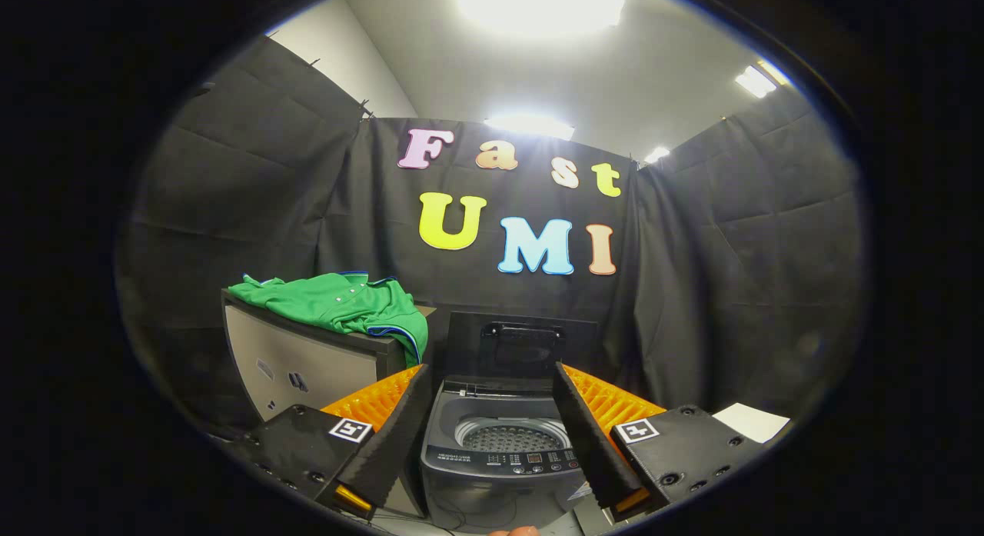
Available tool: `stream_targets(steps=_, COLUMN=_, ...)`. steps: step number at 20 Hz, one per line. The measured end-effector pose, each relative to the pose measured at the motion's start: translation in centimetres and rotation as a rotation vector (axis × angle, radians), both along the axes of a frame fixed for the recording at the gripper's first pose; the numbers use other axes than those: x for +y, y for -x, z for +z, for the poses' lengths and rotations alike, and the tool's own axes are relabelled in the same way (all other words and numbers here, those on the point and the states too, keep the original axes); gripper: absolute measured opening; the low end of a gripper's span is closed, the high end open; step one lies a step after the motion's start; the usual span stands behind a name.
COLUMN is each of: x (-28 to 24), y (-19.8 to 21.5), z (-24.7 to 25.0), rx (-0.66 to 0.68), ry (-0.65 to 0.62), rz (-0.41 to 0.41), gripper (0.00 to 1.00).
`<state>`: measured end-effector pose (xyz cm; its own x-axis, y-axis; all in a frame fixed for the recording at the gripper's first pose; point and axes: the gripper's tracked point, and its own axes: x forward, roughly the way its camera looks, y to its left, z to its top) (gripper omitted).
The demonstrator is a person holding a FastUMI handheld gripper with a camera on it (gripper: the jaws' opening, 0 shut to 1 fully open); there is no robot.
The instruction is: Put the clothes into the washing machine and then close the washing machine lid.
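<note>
Fingers (415,390) of our gripper (492,386) stand spread wide, holding nothing. Between them, just ahead, we see the small washing machine (500,463) with its lid (521,345) raised upright at the far side and the drum (511,436) open. To its left, a green shirt (342,305) lies crumpled on a dark cabinet (307,363).
</note>
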<state>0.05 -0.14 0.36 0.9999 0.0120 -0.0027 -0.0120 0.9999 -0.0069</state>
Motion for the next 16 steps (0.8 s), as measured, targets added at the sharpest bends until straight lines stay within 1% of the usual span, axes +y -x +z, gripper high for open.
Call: stream_targets(steps=16, x=0.09, y=-0.08, z=0.19, rx=-0.006, ry=0.017, rz=-0.001, gripper=0.99)
